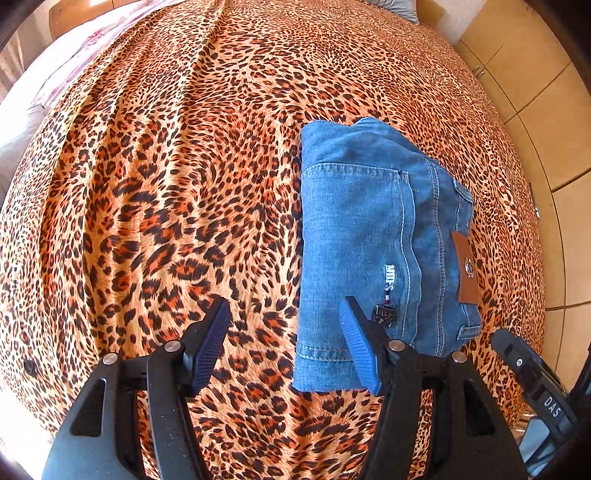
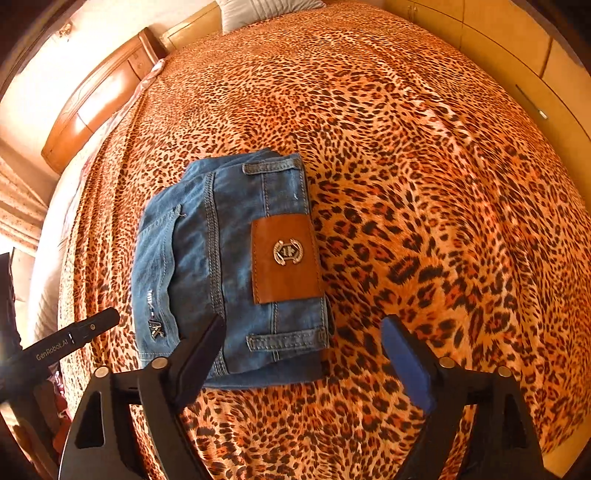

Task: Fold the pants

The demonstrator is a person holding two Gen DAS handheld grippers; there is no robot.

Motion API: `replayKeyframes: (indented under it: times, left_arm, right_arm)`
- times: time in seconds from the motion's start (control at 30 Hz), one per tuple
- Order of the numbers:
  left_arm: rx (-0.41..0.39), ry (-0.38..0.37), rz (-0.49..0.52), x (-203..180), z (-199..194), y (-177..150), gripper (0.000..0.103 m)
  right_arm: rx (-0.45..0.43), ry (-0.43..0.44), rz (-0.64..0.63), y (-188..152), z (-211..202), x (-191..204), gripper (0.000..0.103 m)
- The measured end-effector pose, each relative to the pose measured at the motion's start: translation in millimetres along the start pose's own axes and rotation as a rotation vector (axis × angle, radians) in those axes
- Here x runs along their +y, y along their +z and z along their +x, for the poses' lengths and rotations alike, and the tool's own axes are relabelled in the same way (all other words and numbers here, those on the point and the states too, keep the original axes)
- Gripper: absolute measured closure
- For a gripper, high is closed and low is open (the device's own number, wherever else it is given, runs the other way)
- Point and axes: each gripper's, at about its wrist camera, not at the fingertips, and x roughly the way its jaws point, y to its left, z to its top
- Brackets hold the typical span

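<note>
Left wrist view: the left claw (image 1: 291, 343) stood wide apart and held nothing, its two blue-padded fingers (image 1: 210, 347) hovering above the bed (image 1: 166, 184), which was covered by a leopard-print spread. The folded pants (image 1: 369, 240), blue denim, lay as a compact rectangular bundle on the spread to the right of centre, with a back pocket and its stitched seams facing up. The right-hand finger of this claw overlapped the near left part of the bundle in the picture; contact could not be judged. A brown leather patch (image 1: 466, 267) with a metal emblem sat along the bundle's right edge, and a small metal charm (image 1: 385, 314) showed near the pocket's lower corner. The body of the other gripper tool (image 1: 532, 376) entered at the lower right. Tiled floor (image 1: 546, 92) bordered the bed on the right. Right wrist view: the right claw (image 2: 308, 350) was likewise spread wide and empty, poised over the near edge of the bed (image 2: 424, 184). The pants (image 2: 229, 266) lay left of centre, with the leather patch (image 2: 284, 254) and its emblem uppermost, flanked by two belt loops (image 2: 288, 341). The left finger of this claw overlapped the bundle's near edge in the picture, while the right finger stood over bare spread. A wooden headboard (image 2: 99, 99) and a pillow (image 2: 266, 9) appeared at the far end of the bed, and the left tool's body (image 2: 62, 343) showed at the left margin.
</note>
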Motion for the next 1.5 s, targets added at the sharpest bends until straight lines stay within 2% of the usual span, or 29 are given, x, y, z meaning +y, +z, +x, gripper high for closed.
replayKeyframes:
  times: [0.1, 0.2, 0.33, 0.63, 0.77, 0.9, 1.07, 1.2, 1.37, 1.5]
  left_arm:
    - [-0.053, 0.035, 0.008, -8.4, -7.1, -18.5, 0.037]
    - [-0.102, 0.059, 0.018, -12.4, -16.3, -33.0, 0.036]
    - [-0.173, 0.089, 0.029, -15.2, -33.2, -46.5, 0.036]
    - [-0.289, 0.147, 0.052, -23.6, -78.1, -56.3, 0.032]
    - [-0.319, 0.176, 0.076, -27.3, -89.4, -64.4, 0.029]
    - [-0.331, 0.134, 0.044, -23.0, -95.6, -72.9, 0.025]
    - [-0.321, 0.080, -0.012, -15.9, -92.6, -82.7, 0.022]
    - [-0.280, 0.075, 0.005, -13.9, -84.8, -90.4, 0.022]
    - [-0.219, 0.140, 0.087, -21.3, -74.9, -96.8, 0.022]
    - [-0.250, 0.197, 0.144, -27.8, -79.0, -101.2, 0.022]
  right_arm:
    - [0.009, -0.001, 0.009, -22.3, -6.9, -0.4, 0.011]
    - [-0.010, -0.007, 0.023, -45.5, -16.1, -2.1, 0.002]
    - [-0.038, -0.004, 0.015, -68.3, -31.7, -0.6, 0.001]
    - [-0.214, -0.047, -0.055, -84.5, -91.3, 4.8, 0.000]
    - [-0.290, -0.102, -0.121, -83.6, -111.8, 6.8, 0.000]
    - [-0.328, -0.107, -0.120, -87.1, -124.9, 1.9, 0.000]
    - [-0.307, -0.099, -0.106, -107.7, -121.9, -5.3, 0.000]
    - [-0.248, -0.105, -0.110, -123.3, -111.3, -8.0, 0.000]
    - [-0.206, -0.107, -0.096, -129.6, -105.6, -11.6, 0.000]
    - [-0.184, -0.093, -0.085, -135.2, -107.8, -12.4, 0.000]
